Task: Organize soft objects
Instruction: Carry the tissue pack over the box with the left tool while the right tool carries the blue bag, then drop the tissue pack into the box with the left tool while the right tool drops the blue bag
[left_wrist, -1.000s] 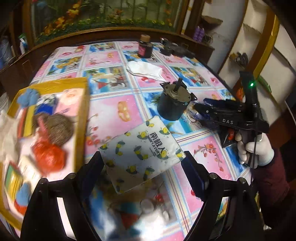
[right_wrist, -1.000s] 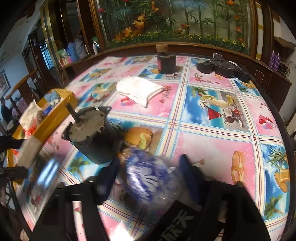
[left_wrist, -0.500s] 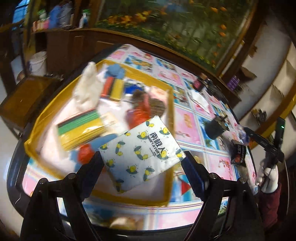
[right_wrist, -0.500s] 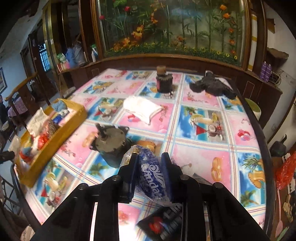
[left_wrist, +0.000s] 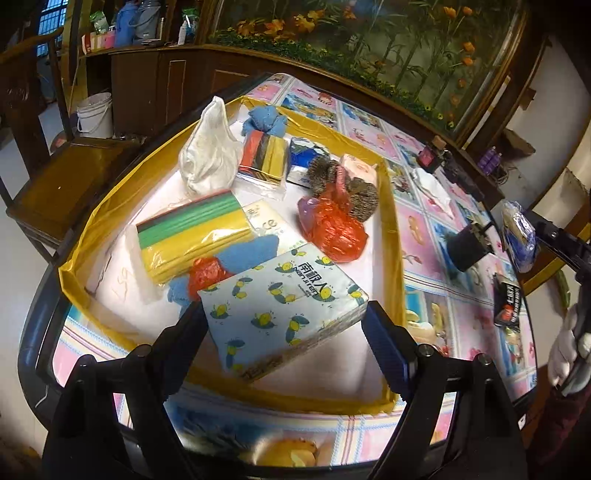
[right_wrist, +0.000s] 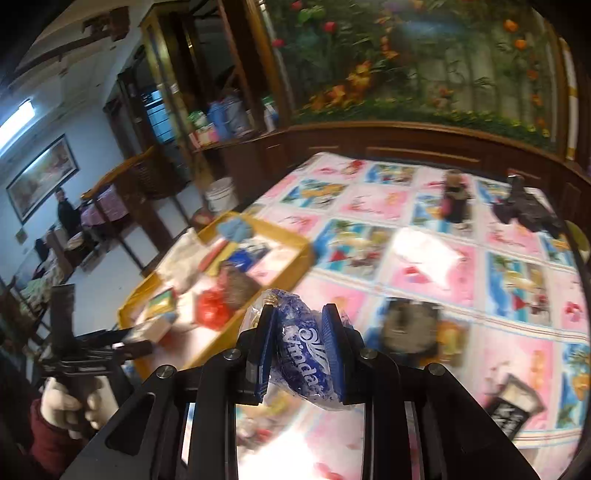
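Holding my left gripper (left_wrist: 284, 325) clamped on the bee-print tissue pack (left_wrist: 282, 295) right above the yellow tray (left_wrist: 393, 221) for an easy drop, I've got my right gripper (right_wrist: 300, 354) squeezing the blue Vinda pack (right_wrist: 304, 354) clear of the worktop (right_wrist: 424, 280).

Table (left_wrist: 424, 236) had one of those cartoon-tile plastic cloths, pink and blue squares. Sitting right on it: a yellow tray (left_wrist: 393, 221) at the left end, a dark motor (left_wrist: 467, 249) just right of it, a black packet (left_wrist: 508, 302) closer to the edge, a white cloth (left_wrist: 430, 186) further back, and a small bottle (left_wrist: 428, 155) beyond that.
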